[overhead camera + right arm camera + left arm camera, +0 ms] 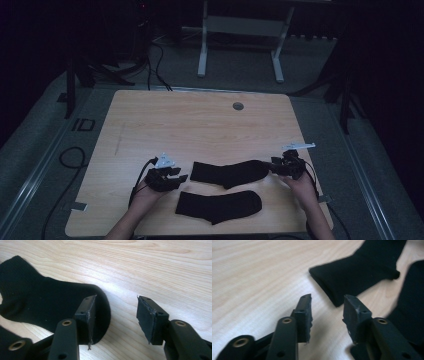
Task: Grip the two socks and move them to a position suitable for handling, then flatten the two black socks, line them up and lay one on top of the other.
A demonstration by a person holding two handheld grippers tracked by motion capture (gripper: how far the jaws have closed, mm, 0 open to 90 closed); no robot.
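Two black socks lie flat on the wooden table (200, 125). The far sock (227, 172) stretches between my two grippers, and the near sock (217, 205) lies just in front of it. My left gripper (182, 177) is open beside the far sock's cuff (357, 277), jaws (327, 300) apart with bare wood between them. The near sock (412, 302) lies to that gripper's right. My right gripper (272, 167) is open at the far sock's toe (37, 300). The rounded toe end reaches partway into the gap between its jaws (116, 298), and neither pad presses on it.
A round grommet hole (238, 106) sits near the table's far edge. Beyond the table stand a white desk frame (202, 50) and dark cables on the floor (70, 157). Bare wood lies behind the socks and to their left.
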